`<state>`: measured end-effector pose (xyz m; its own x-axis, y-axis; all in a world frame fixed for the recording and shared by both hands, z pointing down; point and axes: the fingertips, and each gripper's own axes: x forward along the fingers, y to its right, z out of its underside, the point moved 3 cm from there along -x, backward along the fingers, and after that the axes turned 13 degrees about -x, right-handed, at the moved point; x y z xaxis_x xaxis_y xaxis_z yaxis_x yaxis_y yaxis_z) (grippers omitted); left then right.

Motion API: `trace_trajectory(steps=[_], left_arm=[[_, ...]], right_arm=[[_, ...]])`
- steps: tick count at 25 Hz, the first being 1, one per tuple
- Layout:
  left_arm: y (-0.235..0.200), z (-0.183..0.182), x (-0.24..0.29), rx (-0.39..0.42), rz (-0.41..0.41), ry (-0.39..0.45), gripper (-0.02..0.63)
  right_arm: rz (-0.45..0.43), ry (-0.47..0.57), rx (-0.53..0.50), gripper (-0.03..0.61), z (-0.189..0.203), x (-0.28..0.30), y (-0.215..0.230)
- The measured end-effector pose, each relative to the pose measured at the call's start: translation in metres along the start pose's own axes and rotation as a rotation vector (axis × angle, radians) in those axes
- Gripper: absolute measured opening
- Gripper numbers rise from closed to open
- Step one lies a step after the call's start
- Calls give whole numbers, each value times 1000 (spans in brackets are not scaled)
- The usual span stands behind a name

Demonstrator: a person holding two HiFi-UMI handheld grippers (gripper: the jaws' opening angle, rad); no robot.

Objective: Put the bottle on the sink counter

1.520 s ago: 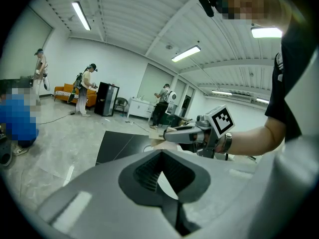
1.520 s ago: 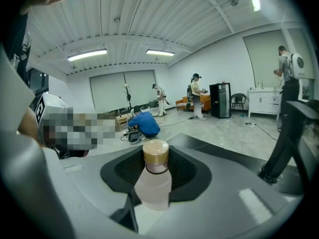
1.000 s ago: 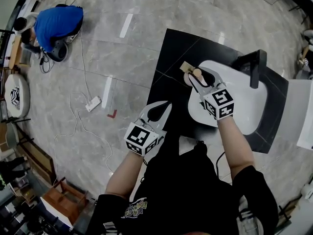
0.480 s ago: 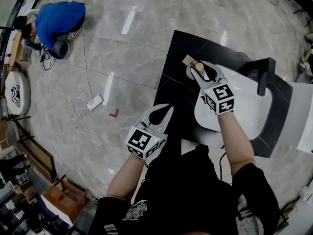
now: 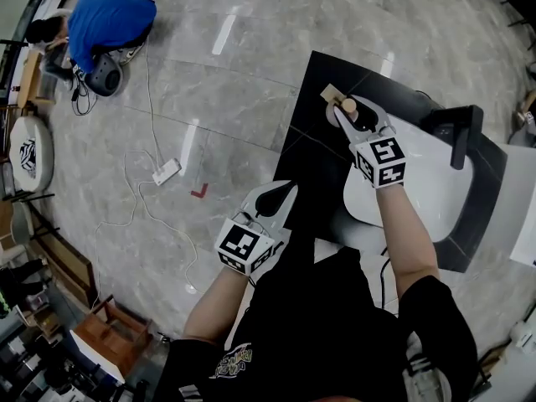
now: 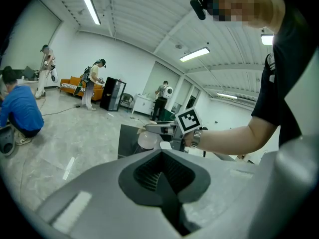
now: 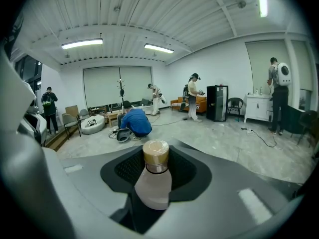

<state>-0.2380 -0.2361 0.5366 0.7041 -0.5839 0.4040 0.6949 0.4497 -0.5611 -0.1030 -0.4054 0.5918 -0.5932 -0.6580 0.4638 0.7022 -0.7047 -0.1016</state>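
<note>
Looking down in the head view, the right claw holds the bottle over the far left corner of the black sink counter, beside the white basin. The left claw hangs nearer the person. Left gripper view: its smooth grey jaws meet on nothing. Right gripper view: jaws clamp the pale, rounded bottle roughly upright, tan cap uppermost, so the surface should lie straight below.

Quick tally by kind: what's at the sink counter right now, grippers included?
Grippers: 2 (left gripper, right gripper)
Bottle: 1
Counter: 1
Sink basin: 1
Faucet: 1
Tan block: 1
Total: 7
</note>
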Motion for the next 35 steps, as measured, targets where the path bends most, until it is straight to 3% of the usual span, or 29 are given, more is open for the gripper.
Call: trace_trajectory(steps=[11,17,20,23,29,35], left_arm=[[-1,4,-10,6,10,5,1],[13,4,-16,29,23,4,1],[23,3,-14,45,36,5,1],[42,3,-11,64,50,-1,1],[91,3,3,102,83,5,1],[144,13,12,74,131,22,1]], right_arm=[[19,15,8,170,0,2,-3],[13,-15,84,215,7,-17,-4],[30,-1,106,180,9,-46,-2],[19,36,151,26,5,-86,-2],[33,74,201,28,5,-176,2],[80,101,231,28,11,-270,1]])
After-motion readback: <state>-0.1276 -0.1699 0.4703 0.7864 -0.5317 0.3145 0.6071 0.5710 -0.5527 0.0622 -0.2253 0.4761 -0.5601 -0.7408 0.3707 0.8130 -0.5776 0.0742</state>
